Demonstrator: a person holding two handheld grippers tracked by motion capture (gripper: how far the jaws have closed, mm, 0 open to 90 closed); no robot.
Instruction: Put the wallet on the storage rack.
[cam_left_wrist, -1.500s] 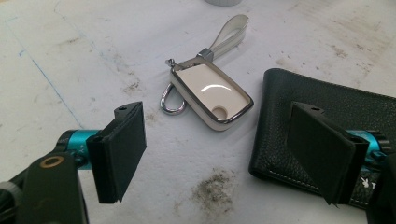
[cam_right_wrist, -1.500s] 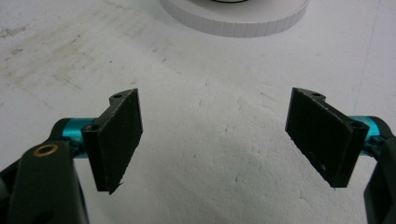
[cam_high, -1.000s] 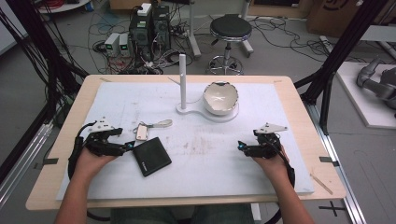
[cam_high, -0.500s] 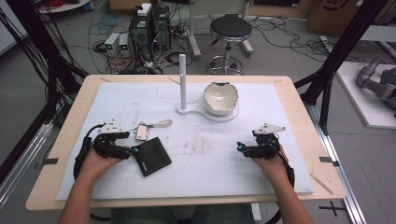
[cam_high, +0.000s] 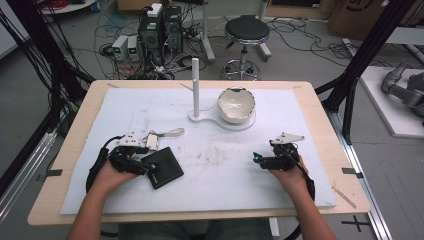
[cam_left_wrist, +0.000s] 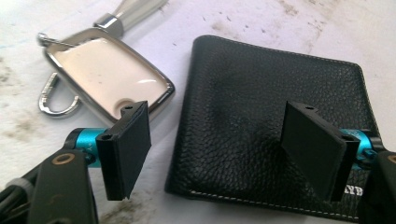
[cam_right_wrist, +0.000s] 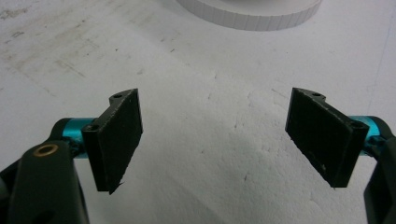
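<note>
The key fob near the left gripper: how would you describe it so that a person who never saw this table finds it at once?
On the white mat covering the wooden table, look at the near left part, where the left gripper hovers at a black leather wallet. Just beyond the wallet lies the key fob. It is small, cream-faced with a shiny metal frame, ring and pale strap, unlike the dark flat wallet.

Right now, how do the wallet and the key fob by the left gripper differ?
The black leather wallet is dark, matte and stitched; the key fob is cream-faced with a shiny metal rim. The wallet is clearly larger than the fob. The wallet lies partly between the open jaws of the left gripper; the fob sits beyond one jaw, a strap and ring attached. Both lie flat on the white mat.
</note>
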